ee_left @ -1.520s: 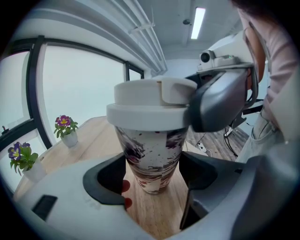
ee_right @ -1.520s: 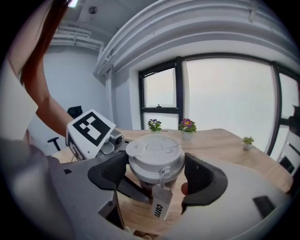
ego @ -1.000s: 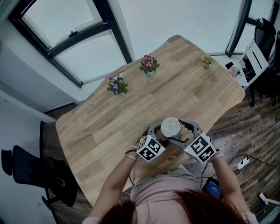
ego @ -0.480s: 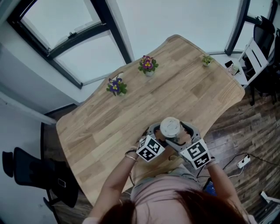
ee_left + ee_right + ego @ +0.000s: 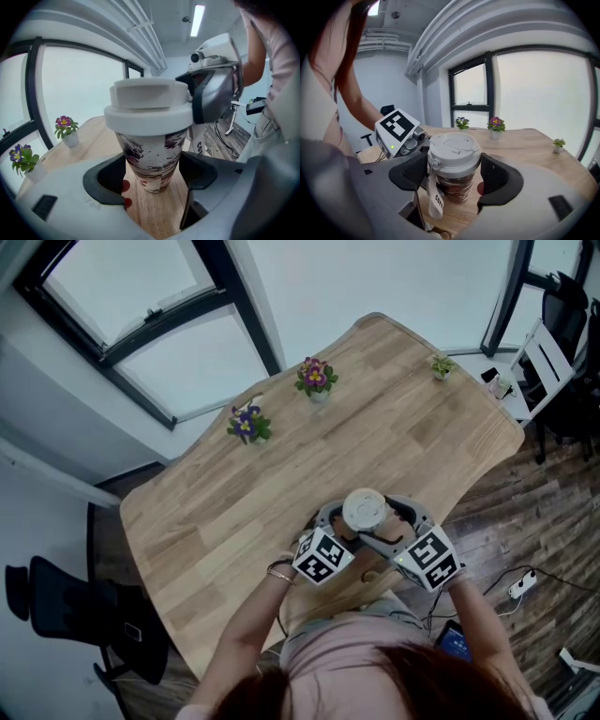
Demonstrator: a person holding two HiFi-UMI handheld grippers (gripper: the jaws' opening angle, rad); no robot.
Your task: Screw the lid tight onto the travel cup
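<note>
A travel cup [image 5: 365,512] with a dark speckled body [image 5: 151,157] and a white lid [image 5: 453,149] stands upright on the wooden table [image 5: 281,484], near its front edge. My left gripper [image 5: 152,171] comes in from the lower left and is shut on the cup's body low down. From the lower right, my right gripper [image 5: 454,164] is shut on the lid, one jaw pressing each side. Both marker cubes show below the cup in the head view, left [image 5: 323,557] and right [image 5: 431,557]. A white strap with print [image 5: 436,199] hangs from the lid.
Two flower pots [image 5: 316,378] [image 5: 247,422] and a small green plant [image 5: 441,367] stand along the table's far edge. A dark office chair [image 5: 75,606] sits on the floor at the left, a white shelf [image 5: 536,357] at the right. Cables lie on the floor [image 5: 520,585].
The right gripper's marker cube swung left and down around the cup half a second ago, then back out to the right. Cup and left gripper have stayed put.
</note>
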